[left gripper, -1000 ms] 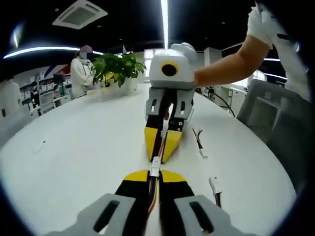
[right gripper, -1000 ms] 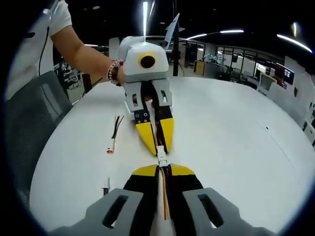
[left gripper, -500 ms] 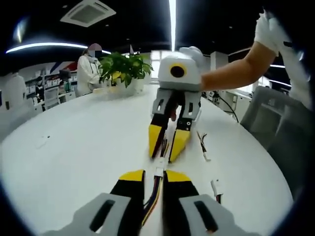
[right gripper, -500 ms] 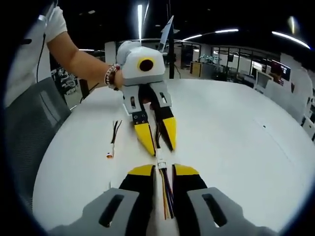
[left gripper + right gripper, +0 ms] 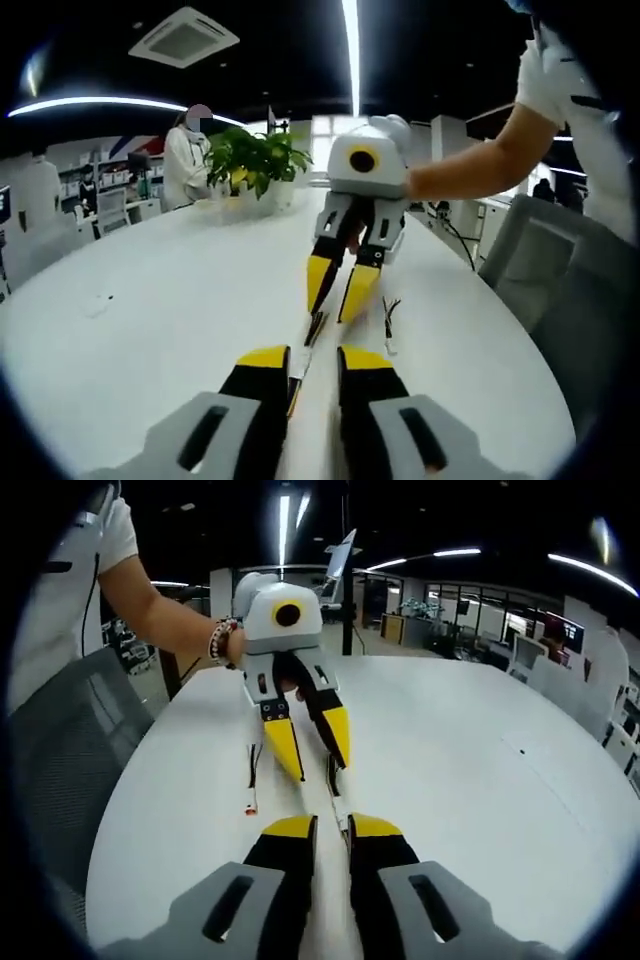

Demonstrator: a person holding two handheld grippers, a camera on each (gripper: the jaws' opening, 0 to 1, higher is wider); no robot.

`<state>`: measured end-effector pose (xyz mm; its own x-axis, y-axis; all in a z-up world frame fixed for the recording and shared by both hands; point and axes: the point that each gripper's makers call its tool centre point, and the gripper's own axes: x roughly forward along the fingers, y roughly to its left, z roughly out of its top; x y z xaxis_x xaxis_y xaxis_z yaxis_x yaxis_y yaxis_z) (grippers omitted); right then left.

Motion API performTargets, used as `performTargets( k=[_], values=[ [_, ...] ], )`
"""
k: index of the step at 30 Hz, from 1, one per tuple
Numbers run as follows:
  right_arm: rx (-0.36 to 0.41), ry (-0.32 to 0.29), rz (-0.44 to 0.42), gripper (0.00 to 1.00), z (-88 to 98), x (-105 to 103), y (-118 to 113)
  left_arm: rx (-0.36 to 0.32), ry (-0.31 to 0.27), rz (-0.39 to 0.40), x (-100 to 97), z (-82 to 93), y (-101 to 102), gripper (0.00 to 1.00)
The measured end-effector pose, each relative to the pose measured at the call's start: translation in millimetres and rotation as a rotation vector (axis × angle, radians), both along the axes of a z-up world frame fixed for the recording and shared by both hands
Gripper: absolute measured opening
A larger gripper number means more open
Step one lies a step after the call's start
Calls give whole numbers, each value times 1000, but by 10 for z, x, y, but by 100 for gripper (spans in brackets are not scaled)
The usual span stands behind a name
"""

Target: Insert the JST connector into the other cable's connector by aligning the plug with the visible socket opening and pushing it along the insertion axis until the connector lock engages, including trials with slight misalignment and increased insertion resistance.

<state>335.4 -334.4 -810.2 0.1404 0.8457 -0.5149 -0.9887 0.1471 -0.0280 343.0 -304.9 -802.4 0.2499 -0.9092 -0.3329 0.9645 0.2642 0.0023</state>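
Observation:
A thin multi-wire cable lies flat on the white table, running between the two grippers. My left gripper is open, its yellow-tipped jaws on either side of the cable's near end without touching it. My right gripper, held by a hand, faces it with jaws spread above the cable's far end. In the right gripper view the same cable runs from my open right gripper toward the open left gripper. The connector is too small to make out.
A spare cable lies beside the right gripper; it shows as a wire with an orange end. A potted plant and a standing person are at the table's far edge. A grey chair stands by the table.
Both grippers have opened and let go of the cable, which now rests on the table. The two grippers have drawn apart and lifted slightly.

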Motion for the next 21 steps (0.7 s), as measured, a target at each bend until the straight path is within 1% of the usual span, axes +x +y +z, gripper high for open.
performTargets(
  k=[2, 7, 14, 15, 19, 21],
  values=[
    [5, 2, -2, 10, 34, -93, 8, 1, 2, 0, -53, -3, 3, 14],
    [-3, 21, -2, 11, 44, -257, 10, -2, 11, -2, -261, 26, -1, 17],
    [16, 34, 3, 12, 83, -496, 24, -23, 19, 3, -457, 40, 6, 20],
    [25, 36, 4, 12, 94, -518, 29, -30, 19, 5, -477, 43, 10, 21],
    [68, 44, 16, 13, 137, -613, 45, -96, 27, -2, -586, 87, 17, 25],
    [102, 63, 10, 14, 157, -638, 55, -110, 33, 2, -624, 78, 30, 23]
  ],
)
